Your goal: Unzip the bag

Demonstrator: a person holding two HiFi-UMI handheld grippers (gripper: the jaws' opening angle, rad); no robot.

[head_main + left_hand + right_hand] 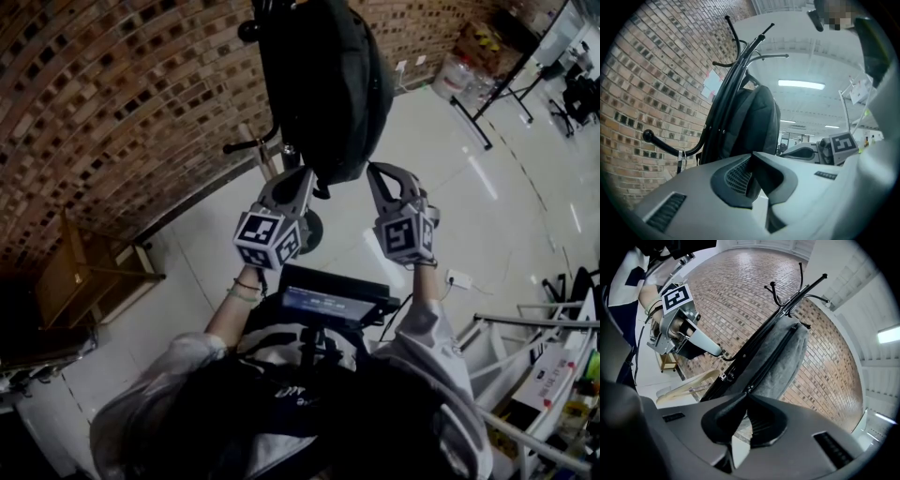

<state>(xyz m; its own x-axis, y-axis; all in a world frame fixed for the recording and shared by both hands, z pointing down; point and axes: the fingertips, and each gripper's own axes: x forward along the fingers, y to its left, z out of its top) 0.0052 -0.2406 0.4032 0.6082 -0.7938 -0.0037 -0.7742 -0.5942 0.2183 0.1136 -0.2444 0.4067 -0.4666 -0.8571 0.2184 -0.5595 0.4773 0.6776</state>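
You wear a pale grey jacket whose loose sleeves [427,330] flank the black screen unit [328,302] strapped to your chest. Thin bands [246,285] ring the wrist just left of it. Beyond it, your grey left gripper [300,174] and right gripper [375,171] each carry a white cube [267,239] with black square markers.

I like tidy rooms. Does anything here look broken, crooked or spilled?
Nothing stands out. The bag hangs whole on its rack, and no spill shows on the floor.

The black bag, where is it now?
In the head view the black bag hangs top centre on the coat stand, just above the left gripper and the right gripper.
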